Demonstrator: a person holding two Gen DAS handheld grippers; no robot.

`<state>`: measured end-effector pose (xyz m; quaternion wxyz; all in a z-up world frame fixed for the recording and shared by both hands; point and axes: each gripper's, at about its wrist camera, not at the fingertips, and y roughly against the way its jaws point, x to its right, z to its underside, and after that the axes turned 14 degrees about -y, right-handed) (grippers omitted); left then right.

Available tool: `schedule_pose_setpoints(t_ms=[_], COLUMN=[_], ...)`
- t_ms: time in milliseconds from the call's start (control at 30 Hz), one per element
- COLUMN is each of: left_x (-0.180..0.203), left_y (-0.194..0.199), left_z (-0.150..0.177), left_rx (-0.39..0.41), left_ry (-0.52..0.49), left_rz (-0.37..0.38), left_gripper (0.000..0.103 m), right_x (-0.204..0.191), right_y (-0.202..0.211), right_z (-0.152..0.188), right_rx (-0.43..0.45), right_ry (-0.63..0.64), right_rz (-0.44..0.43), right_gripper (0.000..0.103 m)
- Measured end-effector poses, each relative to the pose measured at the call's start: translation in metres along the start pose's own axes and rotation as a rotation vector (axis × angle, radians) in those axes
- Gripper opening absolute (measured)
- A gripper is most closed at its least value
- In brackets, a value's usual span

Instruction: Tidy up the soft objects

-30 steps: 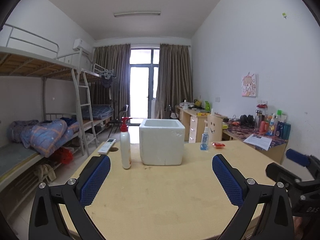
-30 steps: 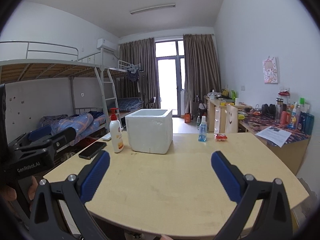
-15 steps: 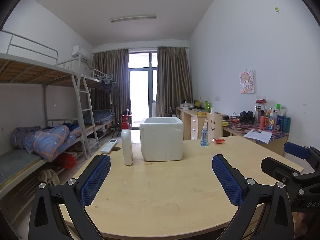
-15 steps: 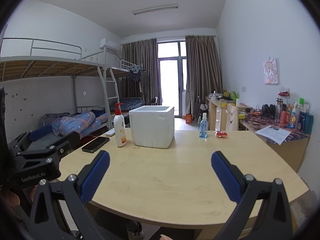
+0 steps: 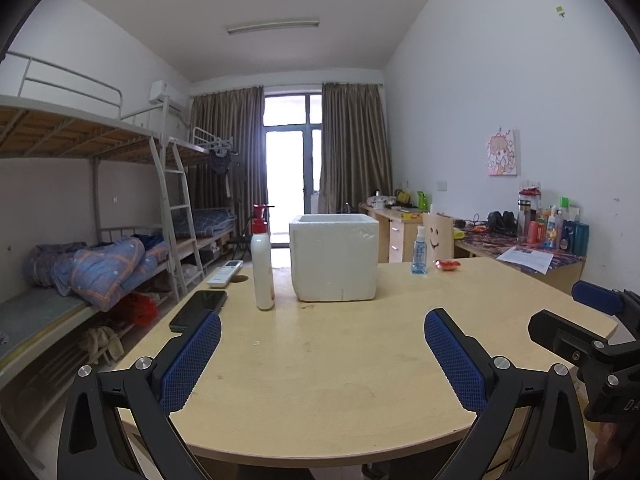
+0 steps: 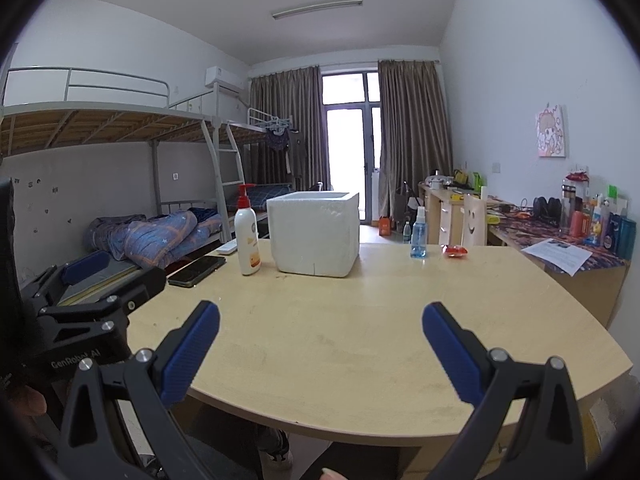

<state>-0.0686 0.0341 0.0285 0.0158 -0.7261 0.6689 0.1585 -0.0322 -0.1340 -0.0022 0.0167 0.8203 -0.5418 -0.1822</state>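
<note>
Claws left and right gape empty over bare table near its front edge.

You can read "GenRobot.AI" in white on the black body of the left gripper in your right wrist view. In the left wrist view, the right gripper shows only the white letters "DA" at the frame edge.
</note>
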Motion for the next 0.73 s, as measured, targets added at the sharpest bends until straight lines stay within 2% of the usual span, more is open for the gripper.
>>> schedule_pose_setpoints(t_ms=[733], left_x=[0.0063], left_y=[0.0035], left_z=[0.0019], left_rx=[-0.008], left_ry=[-0.027], left_rz=[0.025], left_gripper=[0.102], right_x=[-0.0011], right_y=[0.0042], right_z=[-0.0023], right_rx=[-0.014], right_ry=[0.006], right_rz=[0.002], right_gripper=[0.103])
